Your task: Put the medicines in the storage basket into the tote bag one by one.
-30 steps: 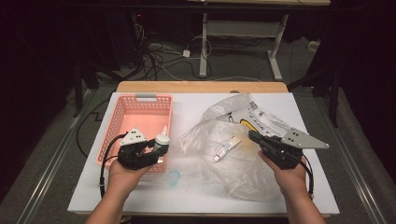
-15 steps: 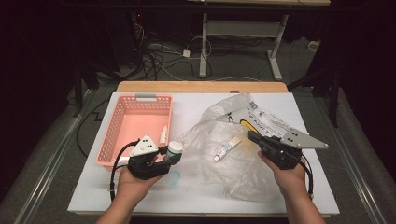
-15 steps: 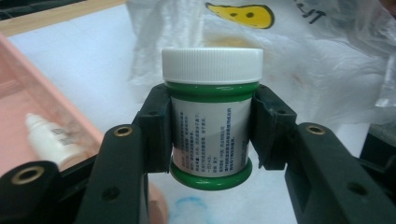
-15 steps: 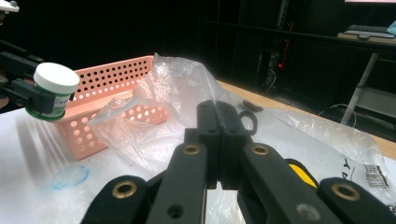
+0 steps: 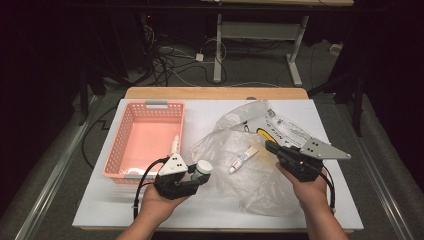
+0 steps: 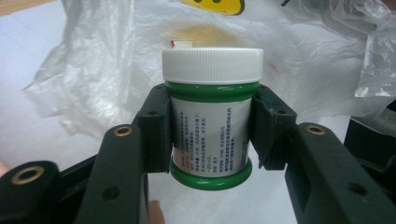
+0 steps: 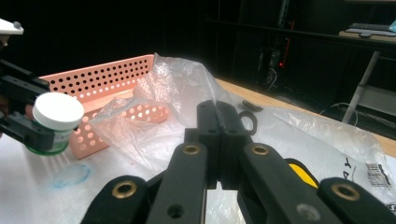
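Squarely between the jaws of the left gripper (image 5: 196, 176) sits a green jar (image 6: 211, 126) with a white ribbed lid (image 6: 212, 65), clamped at its labelled waist and held above the tabletop (image 5: 210, 210) near the front edge, left of the middle. Just beside it, toward the left edge, stands a pink perforated basket (image 5: 131, 165), with a small white tube (image 5: 175, 145) lying against its right wall. On the jar's other side a crumpled clear plastic bag (image 5: 250, 185) spreads across the right half of the tabletop; its near fold lies directly before the jar's lid. A slim tube (image 5: 242, 160) rests inside the bag, and a yellow patch (image 5: 261, 134) shows through the film farther back. The right gripper (image 5: 272, 147) has its jaws pressed tight together, pinching the bag's film and lifting an edge. Faintly, a bluish ring mark (image 7: 70, 176) stains the white surface below the jar.
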Tool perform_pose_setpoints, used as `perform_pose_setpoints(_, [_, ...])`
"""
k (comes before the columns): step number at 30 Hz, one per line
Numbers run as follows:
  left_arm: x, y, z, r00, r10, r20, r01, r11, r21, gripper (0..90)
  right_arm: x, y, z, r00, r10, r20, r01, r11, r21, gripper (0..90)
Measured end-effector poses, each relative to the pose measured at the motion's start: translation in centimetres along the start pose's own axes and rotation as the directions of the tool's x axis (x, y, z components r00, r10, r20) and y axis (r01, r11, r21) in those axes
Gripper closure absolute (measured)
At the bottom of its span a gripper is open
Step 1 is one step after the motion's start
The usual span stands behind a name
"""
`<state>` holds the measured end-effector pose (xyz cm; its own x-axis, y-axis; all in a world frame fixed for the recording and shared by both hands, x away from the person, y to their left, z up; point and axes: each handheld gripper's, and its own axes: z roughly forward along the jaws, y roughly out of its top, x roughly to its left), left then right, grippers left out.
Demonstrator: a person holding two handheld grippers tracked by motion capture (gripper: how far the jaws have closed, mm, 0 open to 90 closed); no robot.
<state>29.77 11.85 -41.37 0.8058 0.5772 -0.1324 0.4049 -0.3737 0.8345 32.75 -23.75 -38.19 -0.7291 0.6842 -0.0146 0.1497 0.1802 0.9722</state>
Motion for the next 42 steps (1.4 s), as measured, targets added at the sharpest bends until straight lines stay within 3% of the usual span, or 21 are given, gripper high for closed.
perform_pose_setpoints(5, [-0.6, 0.8, 1.2, 0.9996, 0.024, 0.012, -0.024, 0.9997, 0.002, 53.9, -0.1, 0.0, -0.1, 1.0000, -0.005, 0.003, 0.005, 1.000, -0.002, 90.0])
perform_pose_setpoints(11, [-0.8, 1.8, 2.9, 0.9993, 0.023, 0.029, -0.024, 0.9997, 0.008, 53.9, 0.0, 0.0, 0.1, 1.0000, -0.007, 0.001, 0.007, 1.000, 0.001, 90.0])
perform_pose_setpoints(19, [-1.7, 2.6, 6.0, 0.9977, 0.054, 0.042, -0.055, 0.9980, 0.032, 53.9, 0.1, 0.0, 0.1, 1.0000, -0.006, -0.003, 0.006, 1.000, 0.002, 90.0])
perform_pose_setpoints(31, [-2.0, 3.3, 10.1, 0.9982, 0.046, 0.039, -0.048, 0.9985, 0.028, 53.9, 0.1, 0.0, 0.1, 1.0000, -0.008, 0.000, 0.008, 1.000, -0.001, 90.0])
perform_pose_setpoints(42, [-2.3, 3.8, 12.8, 0.9976, 0.058, 0.038, -0.059, 0.9973, 0.043, 53.9, 0.2, -0.1, 0.2, 1.0000, -0.003, -0.006, 0.003, 1.000, 0.002, 90.0])
